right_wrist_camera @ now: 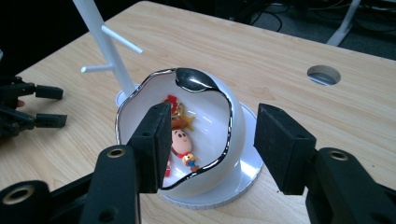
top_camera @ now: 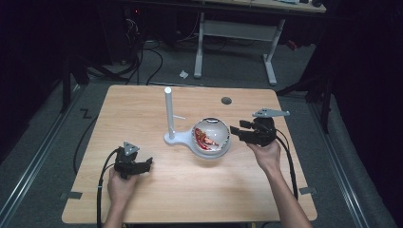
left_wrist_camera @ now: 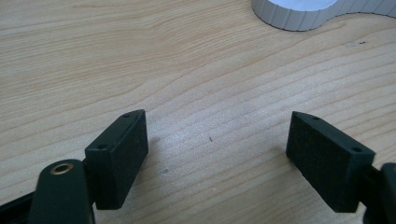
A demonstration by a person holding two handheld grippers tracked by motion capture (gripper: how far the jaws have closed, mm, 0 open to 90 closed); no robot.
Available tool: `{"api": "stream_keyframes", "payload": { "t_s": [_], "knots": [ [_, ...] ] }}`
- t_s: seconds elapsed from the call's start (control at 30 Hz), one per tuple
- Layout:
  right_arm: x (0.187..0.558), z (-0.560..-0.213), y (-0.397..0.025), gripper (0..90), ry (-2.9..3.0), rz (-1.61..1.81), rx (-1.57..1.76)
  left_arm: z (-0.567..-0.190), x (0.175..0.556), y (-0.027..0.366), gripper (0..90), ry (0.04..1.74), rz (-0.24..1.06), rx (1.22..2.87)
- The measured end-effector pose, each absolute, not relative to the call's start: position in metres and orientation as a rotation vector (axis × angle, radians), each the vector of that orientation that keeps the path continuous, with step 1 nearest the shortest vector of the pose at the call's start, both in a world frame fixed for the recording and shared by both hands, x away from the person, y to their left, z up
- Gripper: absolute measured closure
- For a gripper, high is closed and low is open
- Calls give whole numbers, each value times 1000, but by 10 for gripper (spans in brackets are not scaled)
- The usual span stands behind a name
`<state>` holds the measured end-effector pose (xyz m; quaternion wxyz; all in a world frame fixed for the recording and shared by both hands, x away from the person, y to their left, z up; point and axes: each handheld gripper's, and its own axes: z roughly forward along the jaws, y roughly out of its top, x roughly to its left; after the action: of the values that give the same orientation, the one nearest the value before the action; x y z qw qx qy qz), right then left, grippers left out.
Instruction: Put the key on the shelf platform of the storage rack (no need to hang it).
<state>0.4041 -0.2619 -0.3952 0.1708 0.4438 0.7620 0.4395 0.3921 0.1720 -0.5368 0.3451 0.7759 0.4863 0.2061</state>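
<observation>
The small toy cowboy figure with a red and yellow outfit [right_wrist_camera: 180, 147] lies inside the shiny white egg-shaped bowl with a wavy silver rim [right_wrist_camera: 233, 140]. The bowl sits tipped on a round white base [right_wrist_camera: 247, 175] near the middle of the light wooden table [top_camera: 142, 199].

Closest to the person, the left gripper [top_camera: 142, 166] rests low over the table, near the front left part. Its two black jaws are spread wide apart with nothing but bare wood between them. It is well apart from the bowl.

A bit farther in, the right gripper [top_camera: 236, 131] is held just beside the right side of the bowl. Its jaws are apart too and grip nothing. In the right gripper view, one jaw is in front of the bowl's opening and the other is out past its side. I cannot tell if a jaw touches the bowl.

Behind the bowl, a tall white post with thin side pegs [top_camera: 168, 111] stands up from the same white base. Farther back there is a small round grey hole [top_camera: 226, 100] in the table top.
</observation>
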Motion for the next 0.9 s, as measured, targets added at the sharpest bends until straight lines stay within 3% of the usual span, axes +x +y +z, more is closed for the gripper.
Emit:
{"api": "stream_keyframes", "payload": {
  "t_s": [0.9],
  "knots": [
    [365,-399,-318,469,2033,1288,1360,-537,392,172,214,1262,535,2015]
  ]
}}
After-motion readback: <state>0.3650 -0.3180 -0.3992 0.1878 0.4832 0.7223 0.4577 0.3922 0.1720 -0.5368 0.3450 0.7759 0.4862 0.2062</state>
